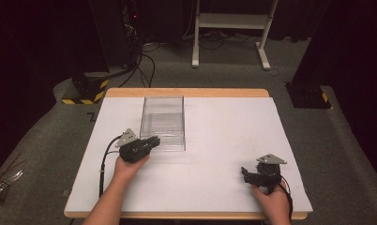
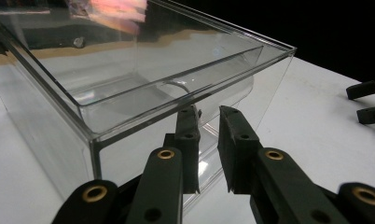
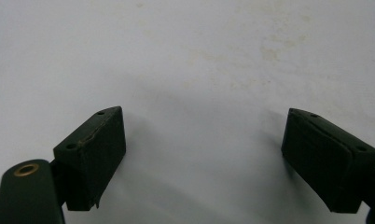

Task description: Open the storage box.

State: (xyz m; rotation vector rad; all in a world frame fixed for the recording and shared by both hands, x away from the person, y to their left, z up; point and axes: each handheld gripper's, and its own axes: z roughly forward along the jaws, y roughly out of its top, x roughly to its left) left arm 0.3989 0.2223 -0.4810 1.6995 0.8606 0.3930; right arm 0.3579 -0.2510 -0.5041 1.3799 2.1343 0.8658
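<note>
A clear plastic box (image 1: 162, 121), open-topped and empty, stands on the white table (image 1: 214, 140), left of centre. My left gripper (image 1: 154, 141) is at the box's near left corner, and its tips touch or nearly touch the near wall. In the left gripper view its jaws (image 2: 209, 116) stand a narrow gap apart, just under the rim of the box (image 2: 129, 88), with nothing between them. My right gripper (image 1: 245, 172) rests low near the table's front right, jaws pointing left. In the right gripper view it (image 3: 204, 140) is wide open over bare table.
The white table top (image 3: 199, 56) has faint stains. The right gripper's jaws (image 2: 366, 100) show at the far right of the left gripper view. Behind the table are a white desk frame (image 1: 231, 28), cables (image 1: 144, 65) and a yellow-and-black striped base (image 1: 86, 93).
</note>
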